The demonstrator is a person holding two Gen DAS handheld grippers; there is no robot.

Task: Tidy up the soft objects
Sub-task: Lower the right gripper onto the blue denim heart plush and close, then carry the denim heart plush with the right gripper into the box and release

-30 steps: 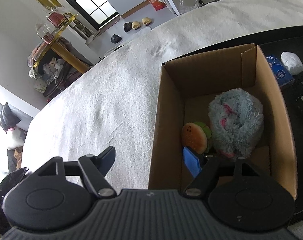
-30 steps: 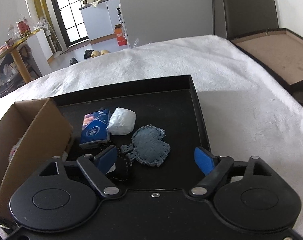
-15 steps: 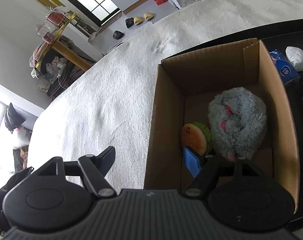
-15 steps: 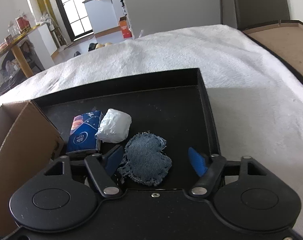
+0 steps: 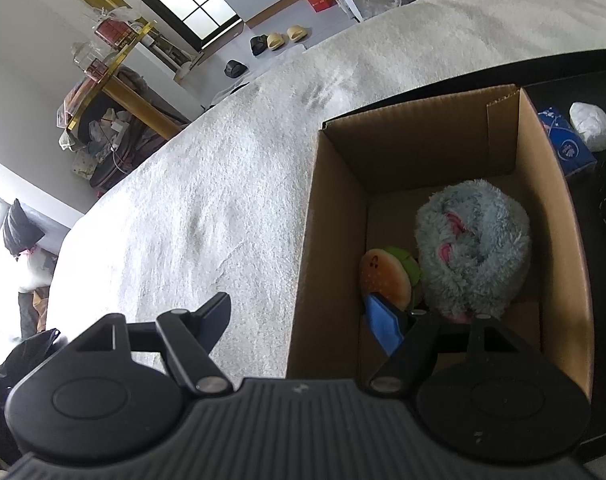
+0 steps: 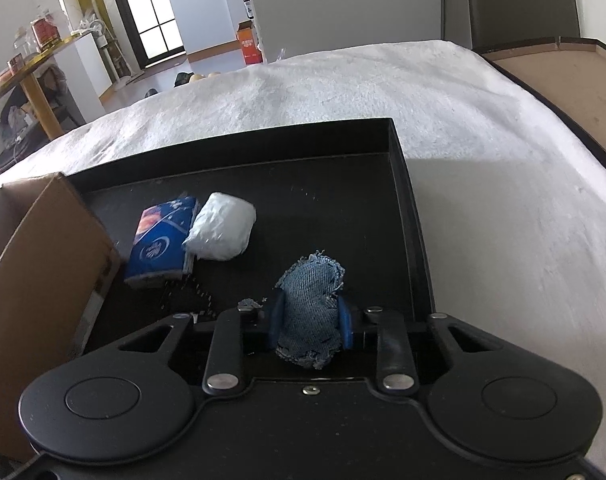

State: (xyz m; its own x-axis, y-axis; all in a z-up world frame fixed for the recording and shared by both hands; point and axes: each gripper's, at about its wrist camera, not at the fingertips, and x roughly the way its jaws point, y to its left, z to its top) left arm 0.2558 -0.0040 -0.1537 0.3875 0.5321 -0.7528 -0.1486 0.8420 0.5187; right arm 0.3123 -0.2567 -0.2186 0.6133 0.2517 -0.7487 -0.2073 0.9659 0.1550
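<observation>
The right gripper (image 6: 309, 320) has just been closing and now pinches the denim pad (image 6: 309, 312) between its blue pads, the cloth bulging up and fraying out above and below the fingers. It sits at the near edge of the black tray (image 6: 403, 208), at about 6 o'clock on the tray floor. At 10 o'clock from the pad, well apart, lie a blue tissue pack (image 6: 163, 244) and a white bundle (image 6: 221, 232), touching each other. A dark beaded strand (image 6: 195, 292) trails between the pack and the gripper. From 12 to 3 o'clock the tray floor is bare up to its raised rim. The box (image 6: 35, 280) stands inside the tray's left side, its wall just beside the tissue pack. Beyond the rim, white blanket (image 6: 383, 88) runs far back.

The left gripper (image 5: 303, 316) is spread wide and holds nothing; its fingers straddle the box's (image 5: 315, 240) near left wall, the right one inside, the left over the blanket (image 5: 207, 208). In the box, a burger plush (image 5: 385, 276) lies at the right fingertip, touching a fluffy blue plush (image 5: 471, 240) at 1 o'clock. The box's far half is open floor.
</observation>
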